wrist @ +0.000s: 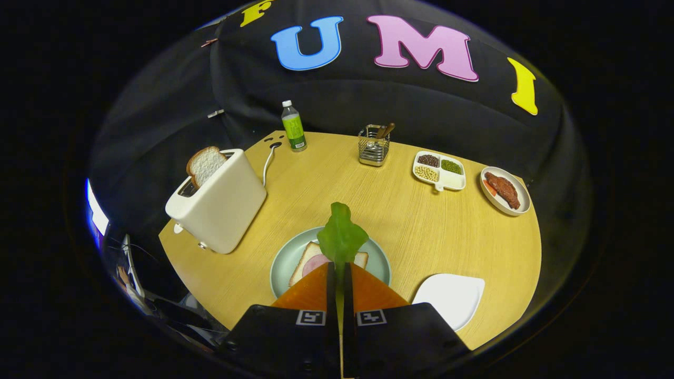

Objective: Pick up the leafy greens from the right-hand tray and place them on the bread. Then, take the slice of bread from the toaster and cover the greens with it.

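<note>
The orange-fingered gripper is pinching a green leafy sprig by its stem, hovering above the bread slice with ham on a pale green plate; lowering before letting go should centre the greens.

The tongs pinch the leafy greens above the bread — nothing blocks the way down. The toaster stands tall beside the plate — bare worktop lies beyond.

Wooden table (toaster, plates)
</note>
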`<state>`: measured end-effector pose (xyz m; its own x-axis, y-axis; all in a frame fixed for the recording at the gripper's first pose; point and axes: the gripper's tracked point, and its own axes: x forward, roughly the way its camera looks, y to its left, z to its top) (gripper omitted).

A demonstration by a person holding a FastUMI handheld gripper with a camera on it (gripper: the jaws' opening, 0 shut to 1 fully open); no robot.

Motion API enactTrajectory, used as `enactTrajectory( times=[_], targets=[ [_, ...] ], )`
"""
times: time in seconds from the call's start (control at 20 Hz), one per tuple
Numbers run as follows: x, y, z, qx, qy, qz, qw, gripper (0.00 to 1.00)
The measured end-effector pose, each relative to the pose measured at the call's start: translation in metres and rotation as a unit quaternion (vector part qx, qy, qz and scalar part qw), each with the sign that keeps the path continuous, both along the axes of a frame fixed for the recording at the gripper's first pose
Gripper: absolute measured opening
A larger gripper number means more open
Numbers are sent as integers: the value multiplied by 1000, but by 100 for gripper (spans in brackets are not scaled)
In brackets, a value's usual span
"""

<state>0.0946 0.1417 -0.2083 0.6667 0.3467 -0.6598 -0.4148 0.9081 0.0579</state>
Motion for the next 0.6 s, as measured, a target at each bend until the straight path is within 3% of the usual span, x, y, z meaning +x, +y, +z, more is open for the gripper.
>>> enactTrajectory(
  times=[0.6],
  targets=[
    [14, 27, -41, -45, 26, -19, 998, 19]
  ],
)
